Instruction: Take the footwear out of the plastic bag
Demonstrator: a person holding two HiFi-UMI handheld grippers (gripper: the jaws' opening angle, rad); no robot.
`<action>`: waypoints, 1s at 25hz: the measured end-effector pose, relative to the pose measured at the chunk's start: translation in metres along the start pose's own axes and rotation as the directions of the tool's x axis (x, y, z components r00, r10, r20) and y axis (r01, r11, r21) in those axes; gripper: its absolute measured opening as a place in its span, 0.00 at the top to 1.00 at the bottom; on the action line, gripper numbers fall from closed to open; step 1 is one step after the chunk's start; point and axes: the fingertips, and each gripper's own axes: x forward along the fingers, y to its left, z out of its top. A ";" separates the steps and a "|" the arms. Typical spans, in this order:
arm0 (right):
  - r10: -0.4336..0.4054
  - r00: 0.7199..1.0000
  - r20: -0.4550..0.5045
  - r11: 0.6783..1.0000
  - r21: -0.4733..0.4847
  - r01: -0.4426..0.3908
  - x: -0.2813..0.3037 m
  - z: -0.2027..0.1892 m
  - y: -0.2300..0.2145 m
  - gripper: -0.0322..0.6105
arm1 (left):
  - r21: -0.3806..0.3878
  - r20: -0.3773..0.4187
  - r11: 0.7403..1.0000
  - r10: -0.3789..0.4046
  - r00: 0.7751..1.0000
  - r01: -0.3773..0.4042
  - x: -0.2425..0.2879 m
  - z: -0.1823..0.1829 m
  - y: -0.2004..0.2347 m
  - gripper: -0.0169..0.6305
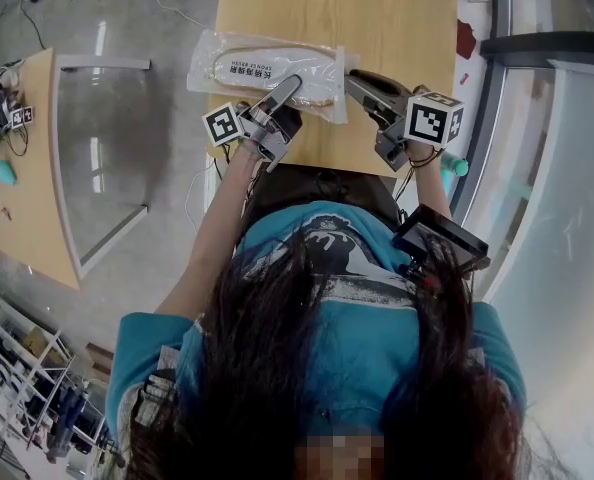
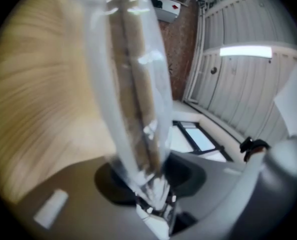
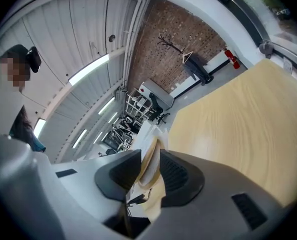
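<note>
On the near half of the bench [image 1: 397, 28], the plastic bag [image 1: 227, 58] lies lengthwise left to right, footwear [image 1: 277, 63] inside, left gripper [image 1: 287, 90] pinching its near edge, right gripper [image 1: 354, 80] its right end, both sets of fingers [image 3: 182, 178] nipped tight on plastic.

**A lab-like workroom, not a home**

We see a bare concrete floor [image 1: 127, 18] under plain wooden tables [image 1: 377, 8]. One side table [image 1: 27, 208] carries a tangle of cables [image 1: 2, 118] and small gear. In the right gripper view we make out a brick wall [image 3: 173, 34], a coat stand [image 3: 167, 41], a red fire extinguisher [image 3: 232, 59], metal shelving racks [image 3: 138, 104] crowded with equipment, and long strip lights [image 3: 88, 69] on a ribbed ceiling.
</note>
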 end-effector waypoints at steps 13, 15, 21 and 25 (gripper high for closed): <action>0.093 0.994 -0.054 0.995 0.049 -0.090 0.008 -0.013 0.012 0.69 | -0.067 0.056 0.989 -0.131 0.990 0.134 0.003 0.006 -0.021 0.80; 0.096 0.993 -0.064 0.995 0.043 -0.093 0.010 -0.015 0.015 0.69 | -0.080 0.070 0.986 -0.140 0.988 0.145 0.002 0.006 -0.022 0.80; 0.092 0.994 -0.056 0.992 0.093 -0.087 0.010 -0.018 0.005 0.58 | -0.115 0.103 0.968 -0.212 0.972 0.224 0.001 0.007 -0.029 0.81; 0.199 0.979 -0.055 0.973 0.129 -0.190 0.013 -0.015 0.025 0.59 | -0.086 0.089 0.978 -0.180 0.980 0.188 0.004 0.005 -0.029 0.82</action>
